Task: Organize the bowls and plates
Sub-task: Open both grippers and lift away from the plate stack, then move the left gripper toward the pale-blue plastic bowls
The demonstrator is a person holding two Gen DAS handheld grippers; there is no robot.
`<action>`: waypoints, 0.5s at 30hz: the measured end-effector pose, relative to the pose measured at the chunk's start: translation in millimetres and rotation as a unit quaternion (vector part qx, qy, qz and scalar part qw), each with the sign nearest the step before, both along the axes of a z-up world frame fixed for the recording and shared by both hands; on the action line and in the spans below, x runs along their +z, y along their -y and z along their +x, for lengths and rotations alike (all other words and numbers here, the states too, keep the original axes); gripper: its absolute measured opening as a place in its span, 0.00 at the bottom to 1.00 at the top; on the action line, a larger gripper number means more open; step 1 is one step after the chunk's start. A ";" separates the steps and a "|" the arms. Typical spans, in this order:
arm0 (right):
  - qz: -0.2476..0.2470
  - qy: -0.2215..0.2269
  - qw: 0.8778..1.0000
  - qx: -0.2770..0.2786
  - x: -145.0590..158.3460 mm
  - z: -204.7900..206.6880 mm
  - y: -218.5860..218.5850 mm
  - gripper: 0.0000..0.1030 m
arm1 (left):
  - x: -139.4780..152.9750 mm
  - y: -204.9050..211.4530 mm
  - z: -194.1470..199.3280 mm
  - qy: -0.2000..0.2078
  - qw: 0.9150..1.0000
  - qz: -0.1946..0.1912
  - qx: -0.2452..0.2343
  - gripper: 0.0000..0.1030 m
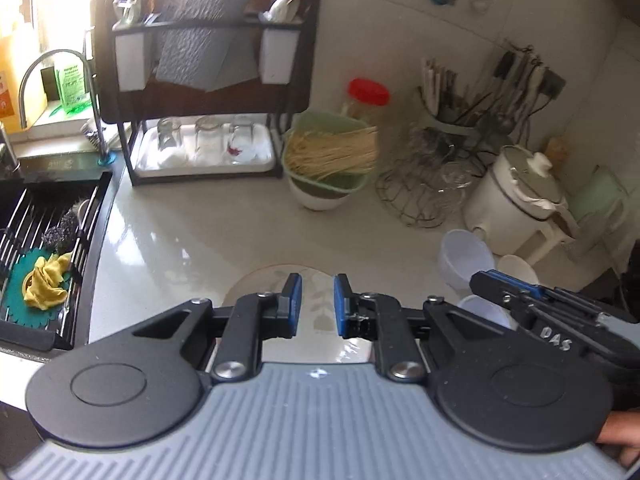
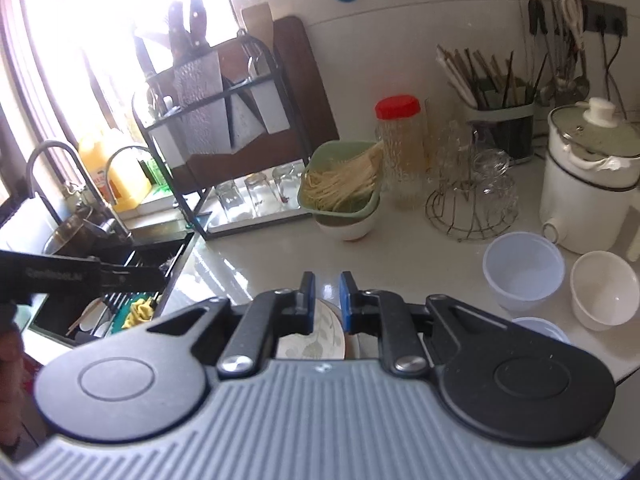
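A leaf-patterned plate (image 1: 272, 280) lies on the counter under my left gripper (image 1: 317, 303), which is open and empty above it. The plate also shows in the right wrist view (image 2: 320, 340) below my right gripper (image 2: 327, 300), whose jaws stand a small gap apart with nothing between them. A translucent plastic bowl (image 2: 522, 268) and a white bowl (image 2: 604, 288) sit to the right; another small translucent bowl (image 2: 540, 326) is partly hidden. The bowls also show in the left wrist view (image 1: 466, 258), near the right gripper (image 1: 486, 278).
A sink with a black drain rack (image 1: 44, 248) is at left. A dish rack with glasses (image 1: 208, 148), a green basket of noodles on a white bowl (image 1: 330, 164), a wire glass stand (image 1: 424, 184), and a white pot (image 1: 516, 204) line the back.
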State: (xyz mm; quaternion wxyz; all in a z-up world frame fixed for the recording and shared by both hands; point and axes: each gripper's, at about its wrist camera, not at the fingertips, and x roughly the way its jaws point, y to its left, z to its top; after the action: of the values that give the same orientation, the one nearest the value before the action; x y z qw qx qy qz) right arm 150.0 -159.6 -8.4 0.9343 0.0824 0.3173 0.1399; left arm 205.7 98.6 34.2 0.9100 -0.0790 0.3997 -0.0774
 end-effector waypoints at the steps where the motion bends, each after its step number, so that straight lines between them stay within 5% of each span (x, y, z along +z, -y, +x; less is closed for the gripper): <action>1: -0.005 0.002 1.000 -0.003 1.2 -3.1 -0.1 0.15 | 3.8 1.7 -4.7 0.006 1.000 0.001 -0.004 0.18; 15: -0.025 0.015 0.998 -0.063 11.1 -37.1 -10.3 0.15 | -13.3 -21.1 -17.1 -0.014 0.999 -0.019 -0.040 0.18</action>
State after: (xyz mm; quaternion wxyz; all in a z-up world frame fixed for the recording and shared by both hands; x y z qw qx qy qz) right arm 112.9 -149.3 2.8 0.9477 0.0766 0.3012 0.0734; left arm 188.7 119.7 20.9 0.8986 -0.0817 0.4139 -0.1205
